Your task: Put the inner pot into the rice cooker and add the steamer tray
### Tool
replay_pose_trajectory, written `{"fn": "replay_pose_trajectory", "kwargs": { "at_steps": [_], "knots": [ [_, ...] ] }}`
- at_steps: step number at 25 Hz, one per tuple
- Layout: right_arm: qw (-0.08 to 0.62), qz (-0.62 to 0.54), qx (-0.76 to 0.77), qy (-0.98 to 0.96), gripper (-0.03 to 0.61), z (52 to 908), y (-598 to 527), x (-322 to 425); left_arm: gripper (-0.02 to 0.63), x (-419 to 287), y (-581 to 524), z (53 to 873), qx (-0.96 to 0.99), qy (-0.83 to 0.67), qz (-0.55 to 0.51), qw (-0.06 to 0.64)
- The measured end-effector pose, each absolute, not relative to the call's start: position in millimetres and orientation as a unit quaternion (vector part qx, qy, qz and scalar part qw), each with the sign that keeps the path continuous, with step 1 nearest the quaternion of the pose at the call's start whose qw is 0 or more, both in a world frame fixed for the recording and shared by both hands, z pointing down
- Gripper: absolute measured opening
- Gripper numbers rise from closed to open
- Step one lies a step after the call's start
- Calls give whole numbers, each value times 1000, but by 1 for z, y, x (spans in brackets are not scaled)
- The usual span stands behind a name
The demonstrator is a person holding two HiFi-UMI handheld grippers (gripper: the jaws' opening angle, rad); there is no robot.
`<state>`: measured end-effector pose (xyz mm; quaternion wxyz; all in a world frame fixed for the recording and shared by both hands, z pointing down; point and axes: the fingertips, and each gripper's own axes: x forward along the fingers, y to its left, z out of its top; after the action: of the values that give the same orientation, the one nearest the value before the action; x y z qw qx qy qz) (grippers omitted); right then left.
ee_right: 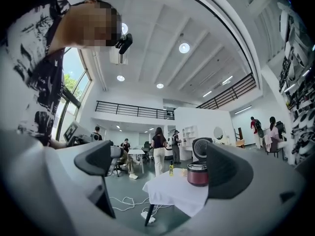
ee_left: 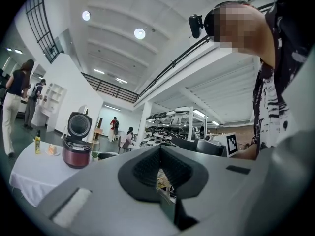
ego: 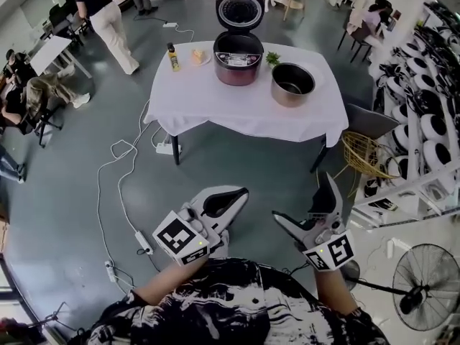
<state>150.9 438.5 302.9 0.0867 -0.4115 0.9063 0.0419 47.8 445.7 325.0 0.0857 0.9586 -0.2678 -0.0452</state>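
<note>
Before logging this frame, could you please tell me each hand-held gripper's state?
Left hand-held gripper: closed, empty.
Right hand-held gripper: open, empty.

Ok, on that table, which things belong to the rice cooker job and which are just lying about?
For the job:
rice cooker, lid open
inner pot, standing beside it

Lying about:
bottle
plate of food
small green plant

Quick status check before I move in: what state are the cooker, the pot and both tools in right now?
Rice cooker: on the table, lid raised open.
Inner pot: upright beside the cooker, outside it, looks empty.
Bottle: upright.
Left tool: jaws shut, holding nothing.
Right tool: jaws apart, empty.
Steamer tray: not seen.
</note>
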Motion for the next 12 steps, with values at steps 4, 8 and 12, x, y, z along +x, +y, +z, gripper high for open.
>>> {"fn": "replay_pose_trajectory", "kwargs": {
  "at_steps": [4,8,12],
  "knots": [
    [79,44,-414,906,552,296,371,122,5,22,375,318,961,-257,-53,82],
    [71,55,-418,904,552,278,304,95,5,-2,310,304,966,-242,-53,78],
    [69,50,-425,901,552,273,251,78,5,-22,253,297,967,-238,-51,77]
  ]
}}
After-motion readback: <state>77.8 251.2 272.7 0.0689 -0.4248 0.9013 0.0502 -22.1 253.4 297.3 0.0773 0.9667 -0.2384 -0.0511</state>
